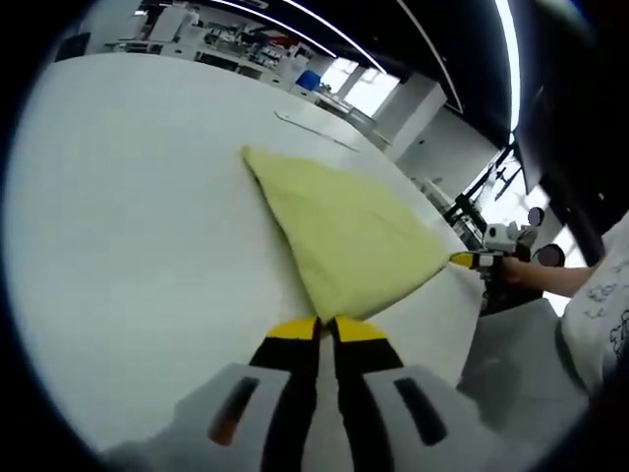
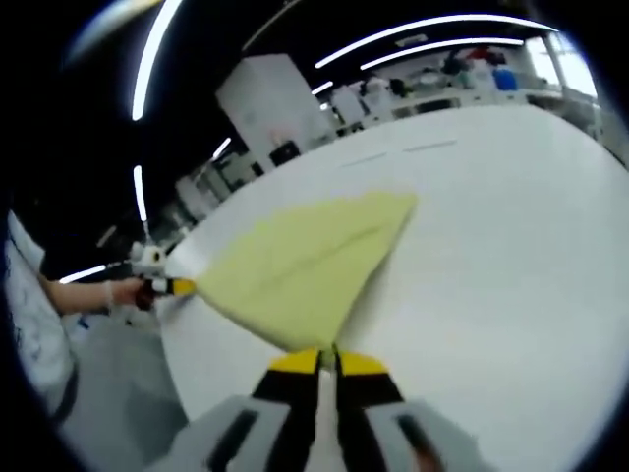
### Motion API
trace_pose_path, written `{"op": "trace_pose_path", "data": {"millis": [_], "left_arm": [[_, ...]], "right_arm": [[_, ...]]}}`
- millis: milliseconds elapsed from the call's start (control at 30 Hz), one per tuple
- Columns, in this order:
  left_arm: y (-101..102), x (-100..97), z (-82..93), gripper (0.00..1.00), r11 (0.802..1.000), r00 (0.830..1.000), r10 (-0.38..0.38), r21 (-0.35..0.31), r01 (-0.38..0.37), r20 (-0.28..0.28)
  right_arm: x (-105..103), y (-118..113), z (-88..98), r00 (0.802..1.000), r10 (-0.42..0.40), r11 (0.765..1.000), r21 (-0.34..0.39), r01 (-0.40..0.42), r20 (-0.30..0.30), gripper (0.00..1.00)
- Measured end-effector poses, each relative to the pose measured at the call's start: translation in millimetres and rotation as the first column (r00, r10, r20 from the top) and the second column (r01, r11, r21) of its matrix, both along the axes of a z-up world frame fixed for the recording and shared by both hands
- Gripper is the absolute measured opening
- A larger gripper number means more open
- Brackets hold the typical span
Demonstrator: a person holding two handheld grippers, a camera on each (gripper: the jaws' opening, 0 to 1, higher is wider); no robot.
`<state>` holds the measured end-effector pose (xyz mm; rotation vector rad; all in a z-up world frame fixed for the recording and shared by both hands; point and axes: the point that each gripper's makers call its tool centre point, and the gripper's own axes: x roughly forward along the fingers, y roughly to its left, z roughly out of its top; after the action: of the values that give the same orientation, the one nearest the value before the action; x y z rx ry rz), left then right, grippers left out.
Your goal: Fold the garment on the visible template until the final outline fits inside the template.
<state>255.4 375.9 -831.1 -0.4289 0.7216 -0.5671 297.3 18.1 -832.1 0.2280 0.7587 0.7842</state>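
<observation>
Yellow garment (image 1: 339,231) stretched between left gripper (image 1: 325,327), right gripper (image 2: 327,360).

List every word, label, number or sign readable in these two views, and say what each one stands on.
None can be read.
Person's white sleeve: a dark printed pattern, too blurred to read.
Yellow garment, white table, left tool and right tool: no text shows.

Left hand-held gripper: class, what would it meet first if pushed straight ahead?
The left hand-held gripper already pinches the pale yellow fabric garment; straight ahead lies more of that cloth on the white table.
</observation>
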Motion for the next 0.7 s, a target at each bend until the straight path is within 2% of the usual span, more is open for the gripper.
{"op": "trace_pose_path", "data": {"millis": [33,133,167,267,300,367,467,567,700], "left_arm": [[0,-0.3,2.0,0.06,1.000,1.000,0.002,0.004,-0.002,0.004],[9,4.0,7.1,0.22,0.999,0.999,0.014,0.041,-0.015,0.036],[11,5.5,10.3,0.30,0.999,0.999,0.014,0.051,-0.017,0.053],[15,9.9,17.0,0.44,0.998,0.996,0.021,0.064,-0.027,0.089],[16,9.2,23.3,0.48,0.997,0.995,0.028,0.069,-0.035,0.093],[23,13.7,27.2,0.57,0.993,0.990,0.024,0.112,-0.040,0.141],[19,12.4,35.0,0.68,0.993,0.987,0.029,0.107,-0.046,0.159],[14,13.0,44.8,0.80,0.992,0.979,0.035,0.109,-0.058,0.203],[9,16.1,51.5,0.88,0.992,0.970,0.038,0.105,-0.065,0.239]], "right_arm": [[1,-1,3.4,1.000,-0.003,1.000,0.003,0.003,0.009,0.10],[4,-3,13.7,0.998,0.001,1.000,-0.011,0.000,0.059,0.20],[6,-3,17.6,0.996,0.008,1.000,-0.019,-0.006,0.085,0.24],[6,-3,28.5,0.993,0.014,0.999,-0.032,-0.010,0.121,0.41],[7,-4,29.7,0.992,0.016,0.999,-0.036,-0.011,0.128,0.47],[6,-1,33.3,0.990,0.024,0.999,-0.043,-0.018,0.139,0.53],[3,4,37.8,0.987,0.037,0.998,-0.059,-0.028,0.154,0.64],[3,4,38.3,0.986,0.045,0.997,-0.071,-0.034,0.161,0.74],[3,5,38.7,0.986,0.045,0.997,-0.076,-0.033,0.160,0.89]]}}
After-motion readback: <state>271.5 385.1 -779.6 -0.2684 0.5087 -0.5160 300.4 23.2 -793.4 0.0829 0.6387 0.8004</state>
